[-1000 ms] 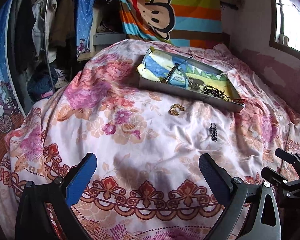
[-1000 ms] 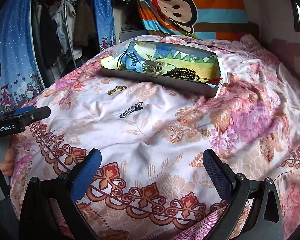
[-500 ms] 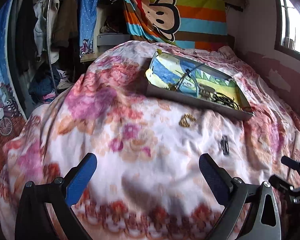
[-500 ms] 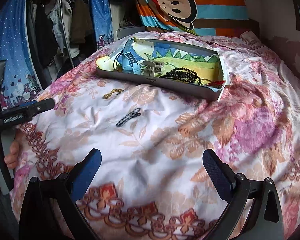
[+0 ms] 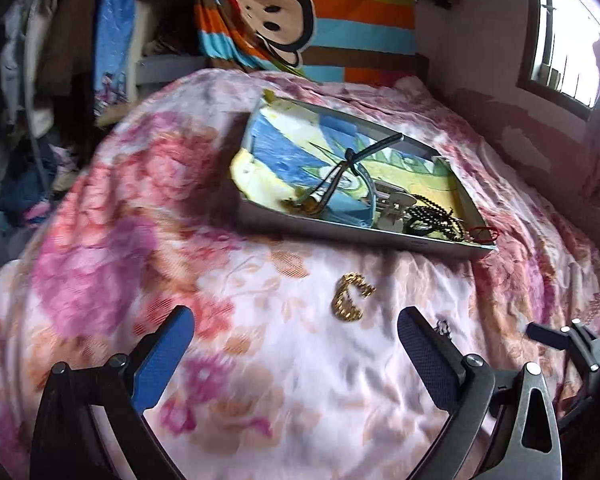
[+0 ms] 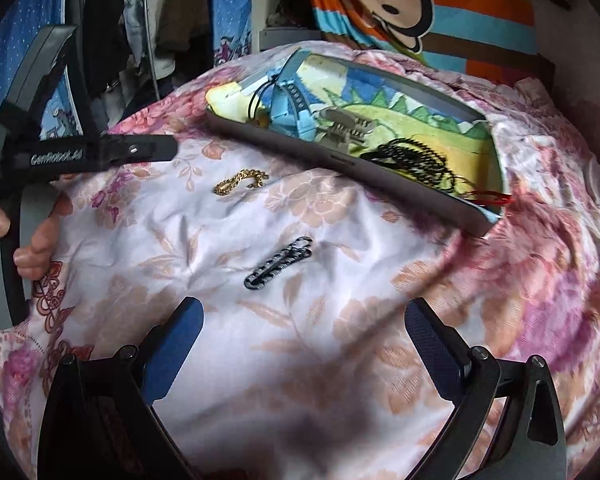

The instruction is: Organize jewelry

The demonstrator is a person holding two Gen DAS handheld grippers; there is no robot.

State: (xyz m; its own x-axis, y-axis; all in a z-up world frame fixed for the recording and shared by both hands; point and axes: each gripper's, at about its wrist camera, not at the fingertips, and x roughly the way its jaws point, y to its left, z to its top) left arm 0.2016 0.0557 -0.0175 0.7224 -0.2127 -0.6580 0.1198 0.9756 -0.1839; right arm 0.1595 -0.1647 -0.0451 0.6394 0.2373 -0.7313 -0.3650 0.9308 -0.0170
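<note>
Since a second ago both grippers have come forward over the bed: the gold bracelet and the dark clip now sit far lower and larger in each view, and the tray has drawn nearer.

The floral bedspread (image 6: 340, 360) fills both views. On it, toward twelve o'clock, rests the shallow grey tray (image 6: 340, 158) with its cartoon-print lining; it holds a blue strap (image 6: 296, 104), a grey hair claw (image 6: 344, 124) and a heap of black beads (image 6: 416, 156).

The left gripper (image 5: 296, 348) hangs above the spread, its blue pads spread wide with nothing between them. The right gripper (image 6: 304, 338) is likewise spread wide and holds nothing.

The gold bracelet (image 5: 351, 296) lies curled on the cloth at about one o'clock from the left gripper's gap, near the tray's front wall but apart from it. In the right view it lies at eleven o'clock (image 6: 242, 181).

The dark chain-link clip (image 6: 279, 263) lies at twelve o'clock just ahead of the right gripper, well apart from the bracelet; in the left view the right-hand pad hides most of it.
</note>
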